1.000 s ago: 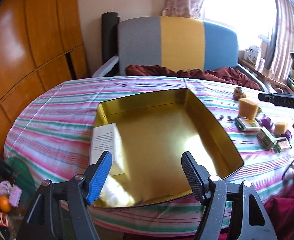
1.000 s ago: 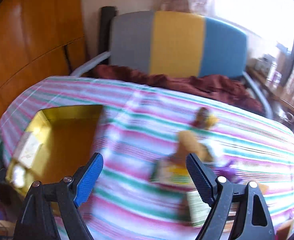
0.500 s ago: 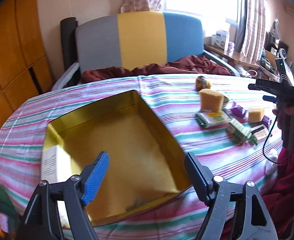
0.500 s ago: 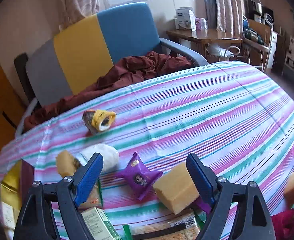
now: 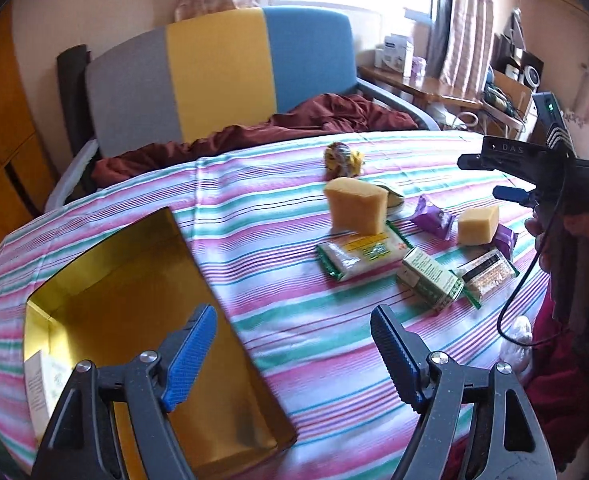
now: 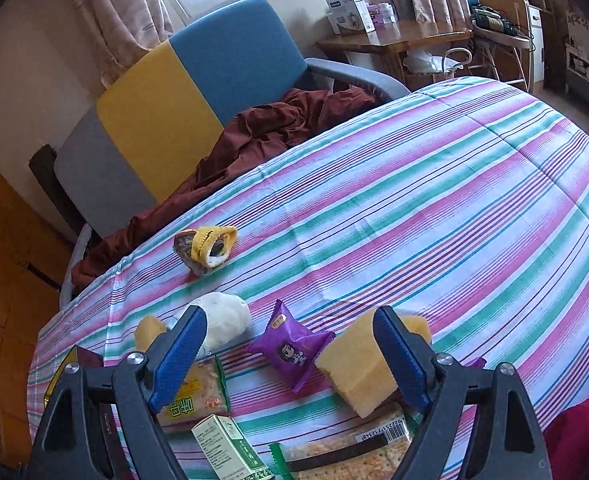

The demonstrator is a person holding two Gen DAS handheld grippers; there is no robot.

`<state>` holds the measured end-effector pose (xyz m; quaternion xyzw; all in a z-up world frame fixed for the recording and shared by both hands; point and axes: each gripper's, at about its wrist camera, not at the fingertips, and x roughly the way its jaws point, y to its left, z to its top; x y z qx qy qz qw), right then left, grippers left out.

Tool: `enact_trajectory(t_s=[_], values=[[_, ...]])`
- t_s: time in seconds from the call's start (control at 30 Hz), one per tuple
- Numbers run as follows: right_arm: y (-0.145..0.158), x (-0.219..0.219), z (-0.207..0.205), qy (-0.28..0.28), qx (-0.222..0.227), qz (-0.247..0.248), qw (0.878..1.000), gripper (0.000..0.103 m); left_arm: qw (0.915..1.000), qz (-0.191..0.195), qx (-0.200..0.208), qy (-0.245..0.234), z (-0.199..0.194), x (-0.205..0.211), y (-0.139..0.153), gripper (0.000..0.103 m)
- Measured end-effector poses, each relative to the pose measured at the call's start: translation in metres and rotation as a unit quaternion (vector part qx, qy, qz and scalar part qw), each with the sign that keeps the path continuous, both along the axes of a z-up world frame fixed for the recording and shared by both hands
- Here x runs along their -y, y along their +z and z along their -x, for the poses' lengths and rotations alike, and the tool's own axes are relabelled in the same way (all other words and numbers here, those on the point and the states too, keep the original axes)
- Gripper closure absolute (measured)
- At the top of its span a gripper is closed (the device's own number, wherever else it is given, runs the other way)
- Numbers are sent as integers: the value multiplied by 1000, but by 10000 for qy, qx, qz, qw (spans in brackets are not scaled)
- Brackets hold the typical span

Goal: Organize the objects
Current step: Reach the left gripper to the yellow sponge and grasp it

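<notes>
Left gripper (image 5: pixel 294 350), bottom centre of left wrist view: jaws wide, empty, over the near rim of the open gold-lined rectangular tin (image 5: pixel 142 280) at lower left. White printed carton (image 5: pixel 44 380) lies inside the tin's near left corner.

Right gripper (image 6: pixel 288 352), bottom centre of right wrist view: jaws wide, empty, above the snack cluster on the striped tablecloth (image 6: pixel 434 208). Purple foil snack packet (image 6: pixel 290 346) sits between the fingers; yellow sponge block (image 6: pixel 364 364) lies just right of it. Green-and-white small box (image 6: pixel 224 448) at bottom edge.
</notes>
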<state>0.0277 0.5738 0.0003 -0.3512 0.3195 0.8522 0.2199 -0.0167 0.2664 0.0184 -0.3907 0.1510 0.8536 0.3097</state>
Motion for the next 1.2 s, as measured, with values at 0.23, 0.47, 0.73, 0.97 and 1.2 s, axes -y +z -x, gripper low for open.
enact_trajectory(t_s=[0.23,0.47,0.73,0.97,1.2], values=[[0,5,2,160,-19,78,9998,16,9995,97,64,-295,23,-41,-4,12],[-2,6,5,272,-23,228,9994,16,9968,245,-88,-757,48,-84,-8,4],[-7,4,7,363,-17,478,9982,16,9913,418,-17,-1252,83,-127,-27,2],[-10,1,8,388,11,598,9975,16,9857,458,206,-1610,107,-151,-49,2],[-14,-1,10,362,112,645,9972,16,9825,101,765,-1695,123,-161,-63,28]])
